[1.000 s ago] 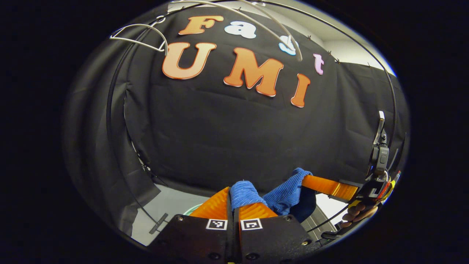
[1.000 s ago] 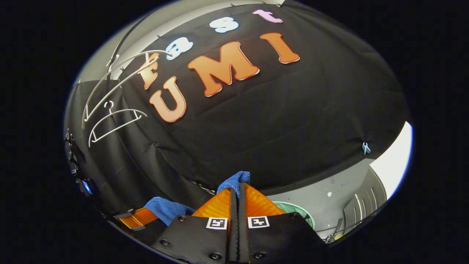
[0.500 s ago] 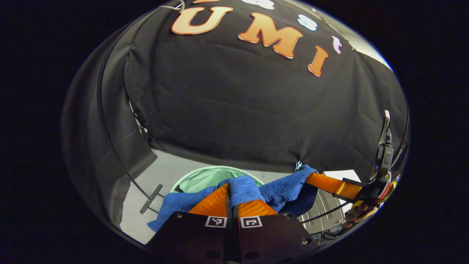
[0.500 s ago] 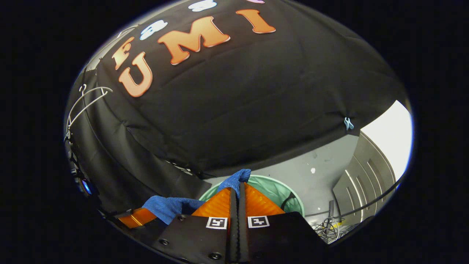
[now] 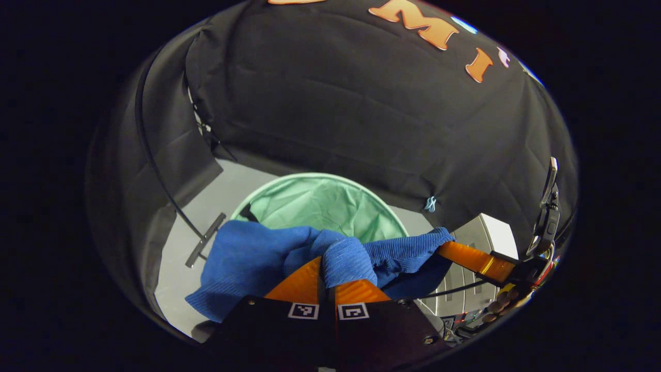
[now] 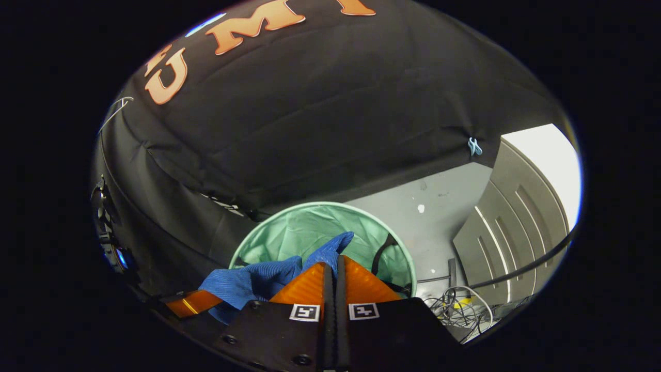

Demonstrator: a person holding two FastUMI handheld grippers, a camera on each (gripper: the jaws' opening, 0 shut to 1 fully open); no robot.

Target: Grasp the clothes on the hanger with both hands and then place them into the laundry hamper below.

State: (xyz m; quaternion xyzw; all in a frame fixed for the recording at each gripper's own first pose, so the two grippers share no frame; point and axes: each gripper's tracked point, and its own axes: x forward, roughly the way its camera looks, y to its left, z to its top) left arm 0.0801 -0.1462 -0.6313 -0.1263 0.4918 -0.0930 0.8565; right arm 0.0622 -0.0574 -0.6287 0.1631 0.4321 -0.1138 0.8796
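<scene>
In the left gripper view, the left gripper (image 5: 327, 274) pinches a blue ribbed garment (image 5: 248, 263), stretched crosswise to the right gripper (image 5: 449, 251), also clamped on it, above the green laundry hamper (image 5: 320, 204).

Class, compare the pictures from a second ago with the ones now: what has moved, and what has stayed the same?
Both tools have tipped downward with the blue cloth: the green hamper, barely showing before, now lies open beneath them, and more cloth hangs out in the left gripper view. Unchanged: the left tool and right tool both stay shut on the cloth, nothing let go.
</scene>
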